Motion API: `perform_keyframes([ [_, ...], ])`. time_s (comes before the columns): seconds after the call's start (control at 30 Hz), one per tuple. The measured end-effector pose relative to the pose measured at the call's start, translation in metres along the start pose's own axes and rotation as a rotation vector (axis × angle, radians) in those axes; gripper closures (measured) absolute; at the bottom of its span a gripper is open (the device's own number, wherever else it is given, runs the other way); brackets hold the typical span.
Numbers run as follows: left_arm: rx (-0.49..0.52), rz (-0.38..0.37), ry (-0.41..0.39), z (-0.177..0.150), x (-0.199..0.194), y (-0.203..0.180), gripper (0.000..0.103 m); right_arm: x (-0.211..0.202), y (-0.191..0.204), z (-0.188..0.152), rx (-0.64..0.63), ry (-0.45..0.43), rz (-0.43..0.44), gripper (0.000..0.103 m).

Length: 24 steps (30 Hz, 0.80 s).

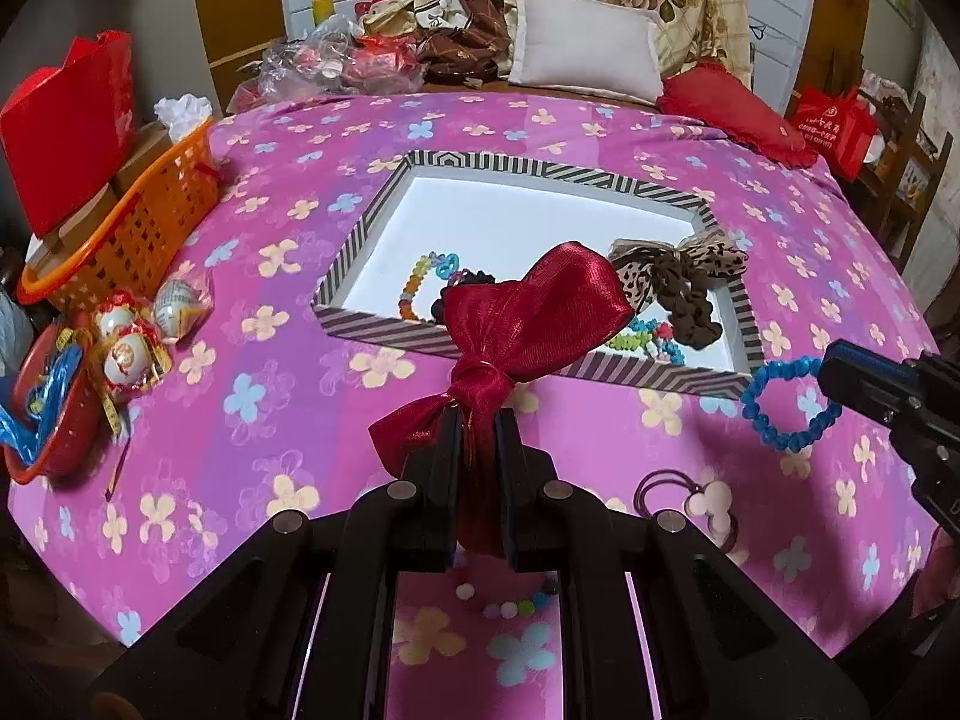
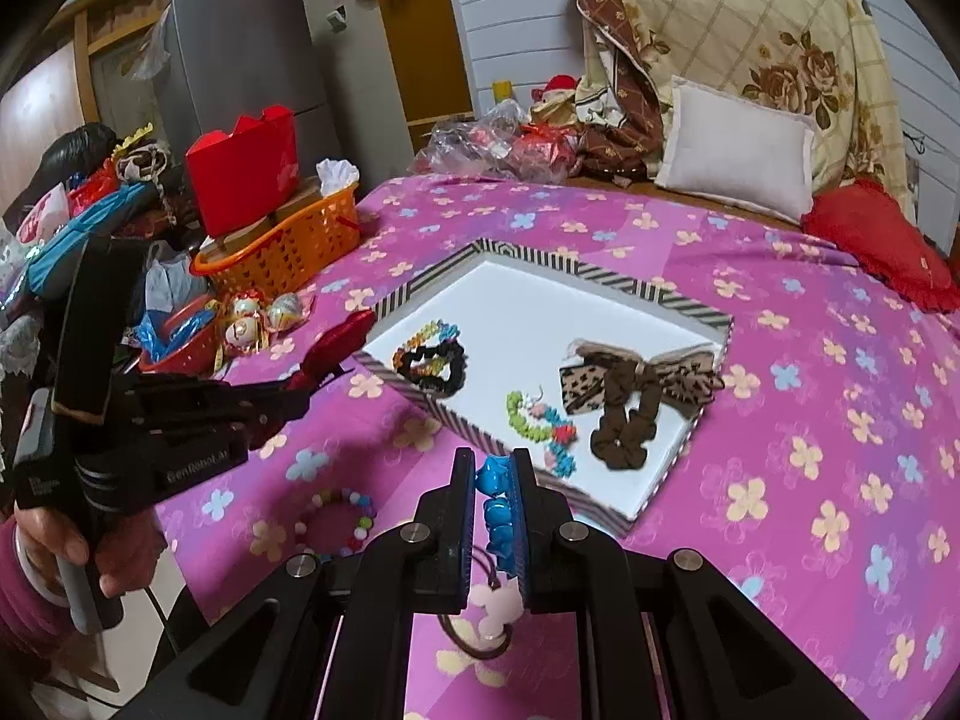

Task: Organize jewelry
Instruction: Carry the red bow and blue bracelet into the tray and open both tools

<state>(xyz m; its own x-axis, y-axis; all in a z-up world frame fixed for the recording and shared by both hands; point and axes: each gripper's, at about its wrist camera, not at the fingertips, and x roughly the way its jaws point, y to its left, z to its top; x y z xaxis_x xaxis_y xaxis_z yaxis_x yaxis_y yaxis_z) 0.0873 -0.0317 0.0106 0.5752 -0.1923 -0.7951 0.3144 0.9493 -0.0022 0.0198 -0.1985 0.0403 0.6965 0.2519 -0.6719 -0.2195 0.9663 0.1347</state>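
Pink cotton printed with cream and blue four-petal flowers covers the bed (image 2: 810,396), and the shallow striped-rim box with a white floor (image 2: 522,312) lies at its middle. Inside the box are a leopard-print bow scrunchie (image 2: 636,390), a black scrunchie with a coloured bead bracelet (image 2: 432,354) and a green beaded bracelet (image 2: 534,420). Beyond the box, at the headboard, lean a white pillow (image 2: 738,150), a red frilled cushion (image 2: 882,246) and a rose-patterned quilt (image 2: 750,30). Left of the box stands an orange plastic basket (image 2: 288,246); a grey fridge (image 2: 240,66) rises behind it. In front of the box, the left gripper (image 1: 480,420) fingers pinch a red ribbon bow (image 1: 540,312), the right gripper (image 2: 493,480) fingers pinch a blue bead bracelet (image 2: 495,504).
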Motion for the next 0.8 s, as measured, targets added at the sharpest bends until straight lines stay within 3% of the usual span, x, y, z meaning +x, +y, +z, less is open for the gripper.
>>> perform_keyframes([
  [0.8, 0.004, 0.065, 0.012, 0.047, 0.039, -0.021, 0.094, 0.047, -0.022, 0.047, 0.018, 0.016, -0.020, 0.093],
])
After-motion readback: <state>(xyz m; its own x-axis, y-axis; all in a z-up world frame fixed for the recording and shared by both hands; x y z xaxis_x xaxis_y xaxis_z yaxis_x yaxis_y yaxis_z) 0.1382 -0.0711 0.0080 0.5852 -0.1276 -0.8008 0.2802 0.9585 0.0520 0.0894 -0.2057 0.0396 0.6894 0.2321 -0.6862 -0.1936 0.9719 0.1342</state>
